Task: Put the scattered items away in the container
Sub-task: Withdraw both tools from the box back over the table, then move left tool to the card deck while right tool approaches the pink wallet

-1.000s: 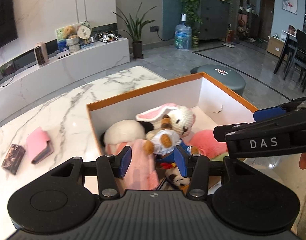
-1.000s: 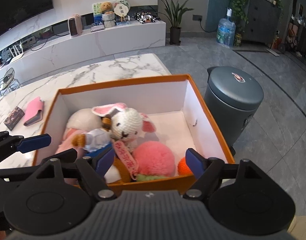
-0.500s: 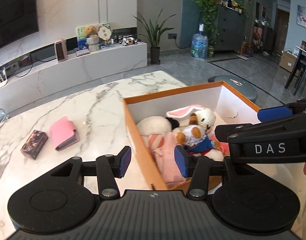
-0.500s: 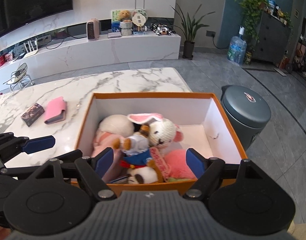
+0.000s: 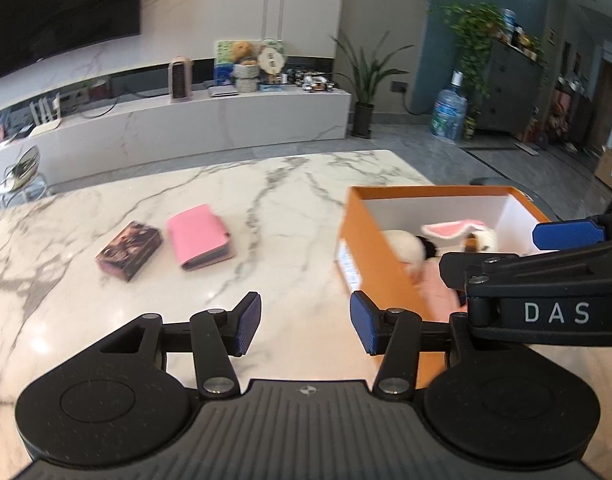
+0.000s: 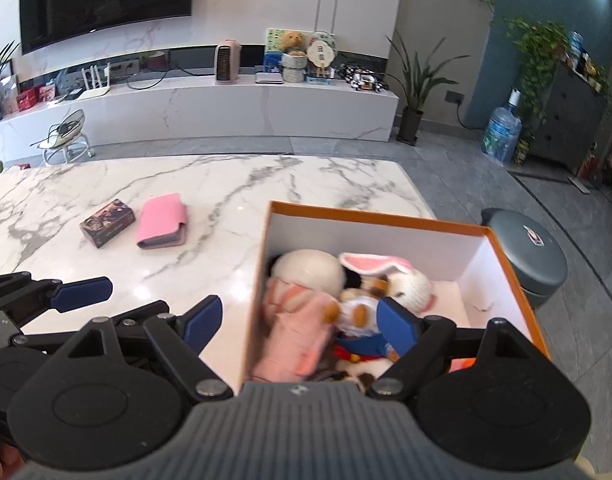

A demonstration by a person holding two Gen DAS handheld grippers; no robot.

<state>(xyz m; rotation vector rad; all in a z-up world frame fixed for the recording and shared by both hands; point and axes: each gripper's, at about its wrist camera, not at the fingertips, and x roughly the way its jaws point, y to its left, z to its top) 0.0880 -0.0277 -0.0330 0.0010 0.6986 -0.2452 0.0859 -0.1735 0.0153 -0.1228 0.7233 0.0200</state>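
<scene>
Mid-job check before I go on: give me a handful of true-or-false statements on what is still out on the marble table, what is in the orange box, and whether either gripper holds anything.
1. The pink wallet lies on the marble table, outside the orange box. True.
2. The dark patterned box is already in the orange box. False: it lies on the table beside the wallet.
3. The left gripper holds a toy. False: its jaws are open over bare table.
4. The white bunny toy is inside the orange box. True.
5. The right gripper is clamped on the box wall. False: its jaws are open, with the wall between them.
</scene>
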